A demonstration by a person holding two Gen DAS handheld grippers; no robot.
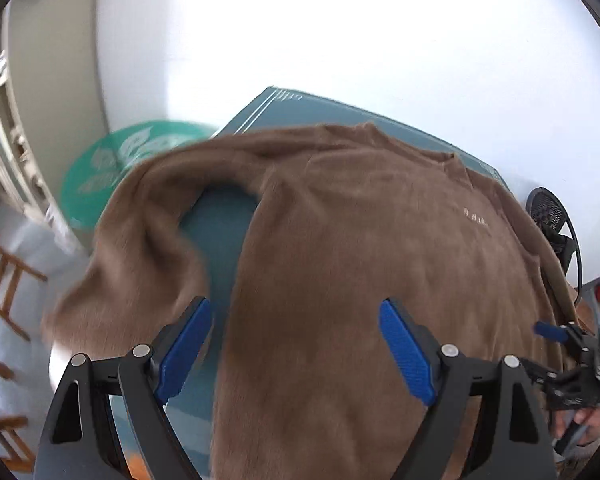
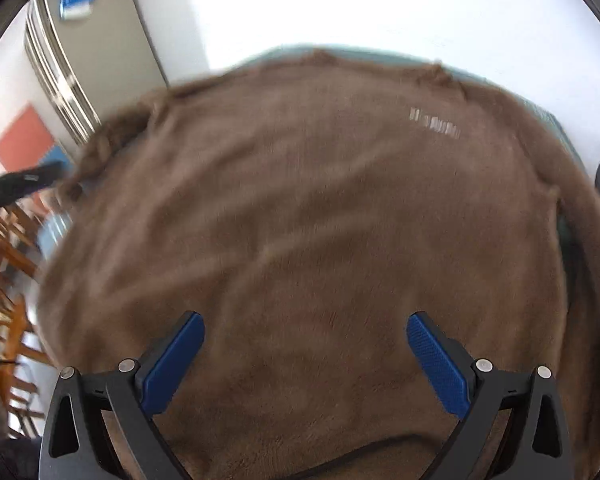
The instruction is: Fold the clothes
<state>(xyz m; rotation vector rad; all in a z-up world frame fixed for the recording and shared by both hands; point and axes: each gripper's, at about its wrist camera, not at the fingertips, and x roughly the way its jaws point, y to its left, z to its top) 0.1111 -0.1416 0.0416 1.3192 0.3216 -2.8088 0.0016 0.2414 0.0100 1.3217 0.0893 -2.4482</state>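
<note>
A brown sweater [image 1: 360, 240] lies spread on a teal-topped table [image 1: 220, 240], front up, with small white lettering on the chest. Its left sleeve [image 1: 140, 240] curves off toward the table's left edge. My left gripper [image 1: 296, 344] is open and empty above the sweater's lower left part. In the right wrist view the sweater [image 2: 300, 220] fills the frame, and my right gripper [image 2: 306, 356] is open and empty above its lower middle. The right gripper also shows in the left wrist view [image 1: 560, 336] at the sweater's right side.
A round green mat [image 1: 112, 168] lies on the floor beyond the table's left corner. Wooden chairs [image 1: 4, 280] stand at the left. A black fan [image 1: 552, 212] stands at the right. A grey cabinet [image 2: 100, 40] is at the back left.
</note>
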